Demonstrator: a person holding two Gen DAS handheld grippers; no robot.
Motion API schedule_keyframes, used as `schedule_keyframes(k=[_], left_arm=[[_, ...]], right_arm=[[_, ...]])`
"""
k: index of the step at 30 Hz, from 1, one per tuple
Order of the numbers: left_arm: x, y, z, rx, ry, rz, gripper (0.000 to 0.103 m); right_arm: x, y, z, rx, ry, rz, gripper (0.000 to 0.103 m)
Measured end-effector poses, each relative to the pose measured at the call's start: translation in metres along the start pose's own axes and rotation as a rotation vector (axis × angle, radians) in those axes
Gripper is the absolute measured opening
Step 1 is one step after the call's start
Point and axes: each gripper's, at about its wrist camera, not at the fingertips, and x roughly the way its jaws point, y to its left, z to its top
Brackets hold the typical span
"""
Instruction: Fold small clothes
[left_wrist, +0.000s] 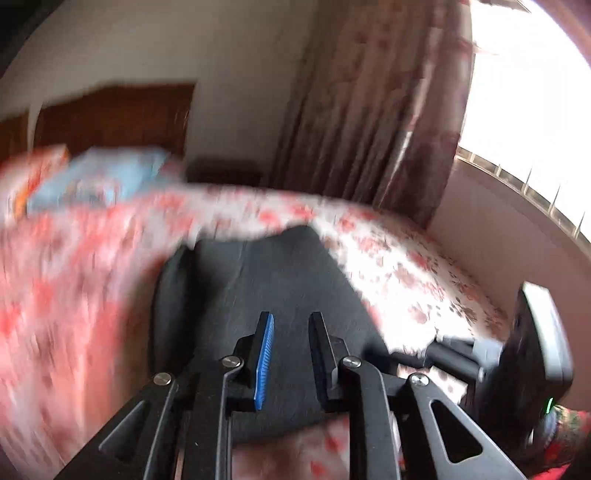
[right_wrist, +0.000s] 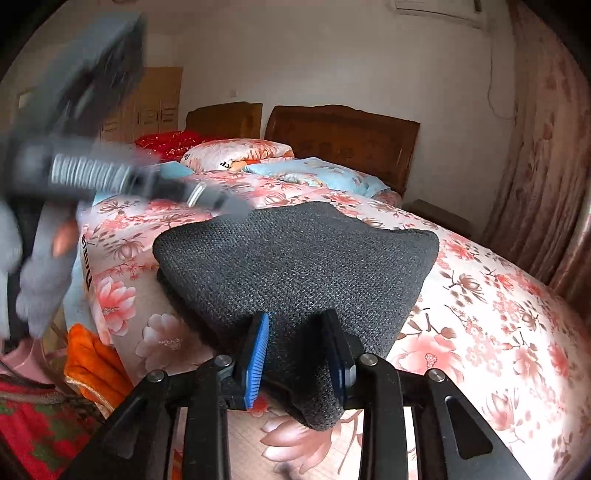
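Dark grey knit garment (right_wrist: 295, 258) lying folded on the floral bedspread (right_wrist: 498, 314).

The right gripper (right_wrist: 295, 354) has its fingers closed on the garment's near corner, cloth bunched between the pads. The left gripper (left_wrist: 291, 354), blurred, hangs over the same garment (left_wrist: 266, 280), its fingers parted with nothing between them. A blue pillow (right_wrist: 321, 173) lies beyond the garment, by the wooden headboard (right_wrist: 343, 133).

The dark grey garment (right_wrist: 295, 258) in the middle of the frame is a coarse, matt knit with a pebbly weave, and the floral bedspread (right_wrist: 480, 314) beneath it is smooth printed cloth. The right tool (right_wrist: 297, 354) has matt black arms, ribbed blue pads (right_wrist: 256, 363) and shiny metal rivets. At upper centre, the headboard (right_wrist: 343, 133) is brown wood with a dull sheen.
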Motion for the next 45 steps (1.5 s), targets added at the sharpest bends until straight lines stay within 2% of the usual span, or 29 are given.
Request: schedule_keyframes(k=[1,2,3,4,6,7,8,9,10,12,16,19,21,22,23,25,29,31,35,37,45], left_arm=[[0.006,-0.006,0.01,0.031,-0.005,0.022,0.022],[0.016,-0.009,0.017,0.051,0.002,0.04,0.023],[0.035,-0.008,0.023,0.057,0.044,0.067,0.023],[0.057,-0.001,0.025,0.04,0.1,0.102,0.023],[0.091,0.017,0.015,-0.019,0.212,0.169,0.022],[0.097,0.023,0.006,-0.053,0.201,0.13,0.021],[0.091,0.026,-0.001,-0.049,0.126,0.111,0.021],[0.088,0.024,-0.006,-0.024,0.103,0.111,0.021],[0.084,0.02,-0.012,0.023,0.074,0.123,0.021],[0.079,0.019,-0.018,0.044,0.054,0.131,0.021],[0.077,0.022,-0.018,0.002,0.048,0.109,0.02],[0.075,0.02,-0.018,0.01,0.039,0.115,0.02],[0.077,0.021,-0.017,0.008,0.04,0.114,0.02],[0.076,0.021,-0.017,0.008,0.043,0.118,0.02],[0.076,0.021,-0.017,0.01,0.044,0.12,0.02],[0.077,0.021,-0.018,0.014,0.045,0.118,0.02],[0.077,0.021,-0.019,0.021,0.035,0.119,0.02],[0.077,0.022,-0.019,0.018,0.03,0.116,0.02],[0.077,0.021,-0.02,0.019,0.03,0.119,0.02],[0.077,0.021,-0.02,0.022,0.027,0.12,0.02],[0.075,0.018,-0.02,0.025,0.031,0.135,0.02]], right_arm=[[0.003,0.002,-0.001,-0.006,0.0,-0.001,0.007],[0.004,0.002,-0.001,-0.011,0.001,-0.002,0.019],[0.004,0.003,-0.001,-0.016,0.002,-0.004,0.025],[0.004,0.003,-0.001,-0.02,0.003,-0.006,0.03],[0.004,0.003,0.0,-0.028,0.006,-0.006,0.032],[0.004,0.003,0.0,-0.03,0.007,-0.001,0.035],[0.002,0.003,0.002,-0.028,0.012,0.005,0.037],[0.001,0.0,0.005,-0.019,0.015,0.02,0.039],[-0.001,-0.004,0.009,-0.002,0.017,0.043,0.036],[-0.003,-0.016,0.019,0.035,0.005,0.05,0.032],[0.003,-0.051,0.049,0.074,-0.045,-0.044,0.034],[0.031,-0.079,0.062,0.133,-0.023,-0.058,0.034],[0.061,-0.093,0.061,0.172,0.044,-0.03,0.035],[0.08,-0.098,0.055,0.19,0.103,-0.007,0.055],[0.086,-0.102,0.05,0.209,0.082,-0.006,0.095],[0.084,-0.104,0.05,0.232,0.076,-0.005,0.096],[0.063,-0.09,0.056,0.22,0.081,-0.064,0.097],[0.042,-0.075,0.053,0.196,0.033,-0.048,0.103],[0.025,-0.042,0.034,0.127,0.034,-0.014,0.103],[0.021,-0.034,0.025,0.095,0.003,-0.035,0.103],[0.014,-0.046,0.016,0.208,0.054,0.007,0.103]])
